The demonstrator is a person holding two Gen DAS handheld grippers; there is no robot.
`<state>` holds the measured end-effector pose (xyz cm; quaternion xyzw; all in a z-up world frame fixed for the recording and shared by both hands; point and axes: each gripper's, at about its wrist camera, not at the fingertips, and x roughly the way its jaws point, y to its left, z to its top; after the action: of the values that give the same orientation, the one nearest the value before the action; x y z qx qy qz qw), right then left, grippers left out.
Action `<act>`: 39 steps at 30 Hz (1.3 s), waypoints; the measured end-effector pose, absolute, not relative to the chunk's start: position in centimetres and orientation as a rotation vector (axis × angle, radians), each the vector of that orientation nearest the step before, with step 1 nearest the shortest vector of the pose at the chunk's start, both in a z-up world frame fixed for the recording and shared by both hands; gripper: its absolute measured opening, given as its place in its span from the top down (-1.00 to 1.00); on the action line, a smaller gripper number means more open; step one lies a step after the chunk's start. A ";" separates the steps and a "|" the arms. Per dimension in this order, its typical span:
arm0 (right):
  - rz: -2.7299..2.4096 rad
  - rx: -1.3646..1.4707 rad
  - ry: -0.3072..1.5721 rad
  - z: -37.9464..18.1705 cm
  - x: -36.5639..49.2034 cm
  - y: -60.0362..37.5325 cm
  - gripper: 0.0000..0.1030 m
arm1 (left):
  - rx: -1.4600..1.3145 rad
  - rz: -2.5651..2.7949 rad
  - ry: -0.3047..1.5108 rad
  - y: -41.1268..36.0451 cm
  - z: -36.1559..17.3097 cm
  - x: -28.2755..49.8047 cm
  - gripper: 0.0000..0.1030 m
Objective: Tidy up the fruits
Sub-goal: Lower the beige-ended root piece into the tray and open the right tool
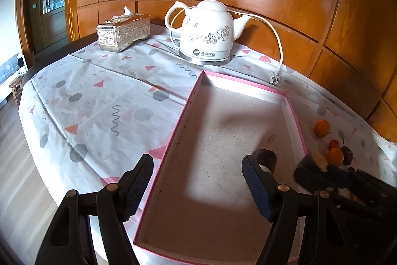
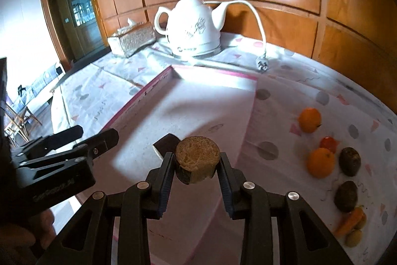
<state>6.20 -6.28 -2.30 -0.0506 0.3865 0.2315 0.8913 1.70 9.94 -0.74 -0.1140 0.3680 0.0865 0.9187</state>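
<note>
A shallow pink-rimmed box (image 1: 250,85) (image 2: 148,88) lies on the table. My right gripper (image 2: 197,178) is shut on a brown cut fruit piece (image 2: 197,155) with a tan face, held over the box's right side; it also shows in the left wrist view (image 1: 316,159). Another dark-skinned cut piece (image 1: 266,157) (image 2: 165,143) lies inside the box. My left gripper (image 1: 197,183) is open and empty above the box's near left part. Right of the box lie two oranges (image 2: 309,119) (image 2: 320,162), a red fruit (image 2: 328,143), two dark fruits (image 2: 349,160) (image 2: 347,195).
A white electric kettle (image 1: 207,34) with cord and plug (image 1: 274,78) stands behind the box. A silver tissue box (image 1: 124,32) sits at the back left. An orange vegetable (image 2: 349,220) and a green fruit (image 2: 353,237) lie at the near right. Wooden panels wall the back.
</note>
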 end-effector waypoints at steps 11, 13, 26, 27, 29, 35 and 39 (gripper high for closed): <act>0.430 -0.065 0.776 -2.3 5.5 -7.4 0.02 | -0.210 0.156 0.753 8.7 -0.5 1.6 -0.45; 0.412 -0.049 0.768 -2.1 5.3 -8.0 0.02 | -0.206 0.145 0.756 8.3 -0.5 1.6 -0.45; 0.308 -0.024 0.710 -1.3 4.0 -10.6 0.02 | -0.159 0.083 0.754 6.0 -0.4 1.0 -0.46; 0.300 -0.020 0.709 -1.3 4.0 -10.8 0.02 | -0.157 0.079 0.755 5.9 -0.4 1.0 -0.46; 0.282 -0.012 0.710 -1.4 3.9 -11.3 0.01 | -0.147 0.066 0.756 5.3 -0.4 1.0 -0.46; 0.218 0.015 0.702 -1.4 3.8 -13.6 0.01 | -0.101 0.011 0.755 3.3 -0.4 1.0 -0.46; 0.160 0.041 0.701 -1.5 3.7 -15.9 0.01 | -0.064 -0.039 0.756 1.5 -0.3 0.9 -0.46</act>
<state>3.66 -15.89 -1.52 0.0200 0.3431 0.0783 0.9358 0.88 1.49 -0.33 -0.0314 0.3687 -0.0191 0.9288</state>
